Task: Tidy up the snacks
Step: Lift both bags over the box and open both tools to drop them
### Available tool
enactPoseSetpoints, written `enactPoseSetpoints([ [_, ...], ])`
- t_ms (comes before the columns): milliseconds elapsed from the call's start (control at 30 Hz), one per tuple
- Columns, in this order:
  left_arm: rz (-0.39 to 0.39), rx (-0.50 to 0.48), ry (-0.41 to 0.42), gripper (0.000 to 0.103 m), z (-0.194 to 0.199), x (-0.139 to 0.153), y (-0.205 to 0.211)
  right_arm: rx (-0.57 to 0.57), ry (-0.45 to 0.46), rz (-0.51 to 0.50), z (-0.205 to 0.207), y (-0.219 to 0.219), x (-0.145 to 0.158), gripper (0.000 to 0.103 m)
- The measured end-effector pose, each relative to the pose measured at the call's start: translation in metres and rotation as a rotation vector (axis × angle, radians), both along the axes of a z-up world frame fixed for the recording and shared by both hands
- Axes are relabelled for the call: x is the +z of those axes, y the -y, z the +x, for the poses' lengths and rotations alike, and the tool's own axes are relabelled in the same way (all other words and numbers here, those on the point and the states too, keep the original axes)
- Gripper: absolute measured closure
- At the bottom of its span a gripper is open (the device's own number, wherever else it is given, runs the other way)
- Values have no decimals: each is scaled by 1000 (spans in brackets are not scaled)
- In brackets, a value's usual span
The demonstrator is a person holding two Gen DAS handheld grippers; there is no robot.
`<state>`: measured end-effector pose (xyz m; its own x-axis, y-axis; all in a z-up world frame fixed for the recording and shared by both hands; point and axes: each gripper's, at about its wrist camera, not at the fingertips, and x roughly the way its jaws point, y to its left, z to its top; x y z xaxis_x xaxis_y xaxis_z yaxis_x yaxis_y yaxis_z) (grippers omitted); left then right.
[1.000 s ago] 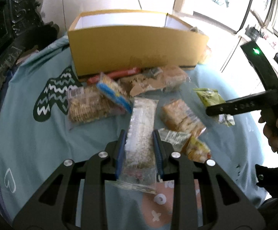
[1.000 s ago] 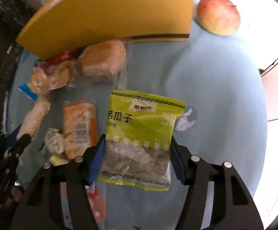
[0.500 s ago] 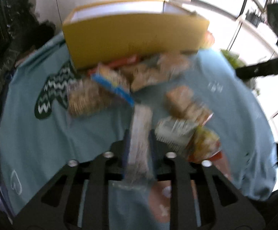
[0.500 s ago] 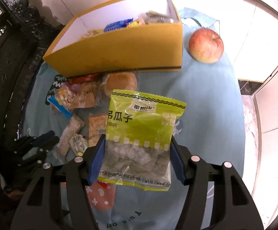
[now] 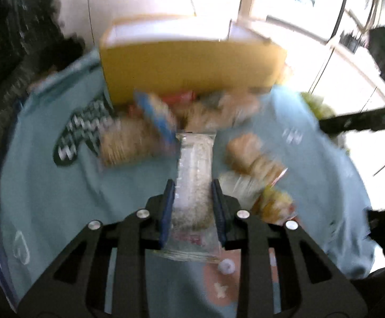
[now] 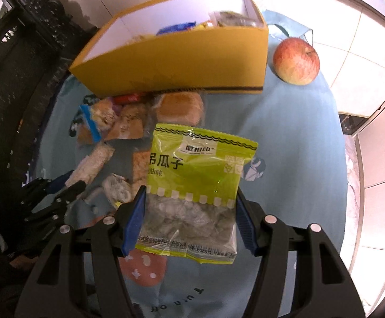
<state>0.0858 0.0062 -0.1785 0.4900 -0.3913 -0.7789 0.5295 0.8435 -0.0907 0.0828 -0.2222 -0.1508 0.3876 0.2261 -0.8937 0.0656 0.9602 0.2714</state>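
The left gripper (image 5: 193, 206) is pinching a clear-wrapped bar (image 5: 193, 182) between its blue pads (image 5: 168, 212), closed to the bar's width. Compared with a second ago, the bar is sitting higher off the cloth (image 5: 46, 198), though the blur makes it hard to say whether its far end is still touching. Around it the other packets are lying where they were: a cracker pack (image 5: 128, 143) to the left, a bread pack (image 5: 253, 156) to the right.

The right gripper (image 6: 191, 220) is clamping the green bag (image 6: 195, 185) at its lower half, jaws fairly wide. Since a second ago it is riding much higher, so the yellow box (image 6: 181, 61) now shows its inside, with packets already in it. An apple (image 6: 296, 61) is resting just right of the box.
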Motion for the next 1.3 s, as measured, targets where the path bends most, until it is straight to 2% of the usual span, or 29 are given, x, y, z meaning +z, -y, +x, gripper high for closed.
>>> enactPoseSetpoints([
  [200, -77, 18, 109, 76, 4, 51, -1, 9, 90, 42, -1, -4, 35, 41],
  [300, -115, 30, 177, 76, 5, 81, 4, 18, 153, 49, 4, -6, 62, 41],
  [600, -145, 51, 337, 76, 43, 156, 35, 39, 347, -48, 39, -8, 160, 41],
  [800, -157, 73, 375, 76, 71, 180, 44, 38, 400, -105, 59, -5, 190, 41],
  [1067, -145, 80, 367, 76, 110, 182, 57, 33, 407, -144, 89, -3, 195, 41],
  [1167, -132, 90, 371, 75, 130, 182, 65, 26, 419, -161, 113, 0, 193, 40],
  [1200, -107, 89, 357, 71, 143, 178, 71, 26, 414, -164, 128, 2, 189, 39],
  [1233, -86, 93, 333, 64, 155, 172, 75, 23, 392, -167, 137, 4, 184, 31],
  [1267, -59, 122, 325, 38, 166, 165, 77, 2, 361, -185, 147, 7, 178, 28],
  [1300, -50, 152, 333, 25, 170, 162, 76, -24, 339, -199, 154, 12, 174, 28],
])
